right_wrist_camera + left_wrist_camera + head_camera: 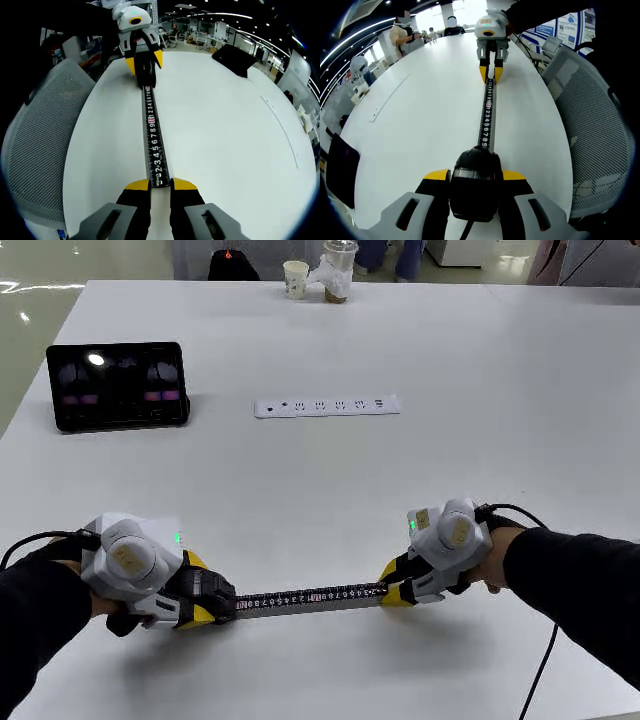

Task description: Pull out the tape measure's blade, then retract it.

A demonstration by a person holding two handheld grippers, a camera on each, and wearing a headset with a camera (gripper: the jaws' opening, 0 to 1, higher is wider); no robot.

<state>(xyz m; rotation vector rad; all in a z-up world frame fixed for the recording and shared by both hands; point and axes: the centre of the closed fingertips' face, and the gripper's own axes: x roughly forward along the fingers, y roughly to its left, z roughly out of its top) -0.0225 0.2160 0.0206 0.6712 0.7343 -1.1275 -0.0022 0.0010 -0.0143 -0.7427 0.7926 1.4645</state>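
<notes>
A black tape measure case (212, 597) (475, 182) sits between the yellow-tipped jaws of my left gripper (200, 602) (476, 176), which is shut on it at the near left of the white table. Its dark numbered blade (310, 597) (486, 112) (152, 135) runs out flat along the table towards the right. My right gripper (392, 592) (160, 186) is shut on the blade's free end. Across the blade in each gripper view stands the other gripper: the right one (491, 70) and the left one with the case (144, 62).
A black tablet (117, 385) stands at the far left of the table (330, 480). A white power strip (327, 406) lies mid-table. Paper and plastic cups (320, 278) stand at the far edge. A grey mesh chair (597, 130) is close beside the near edge.
</notes>
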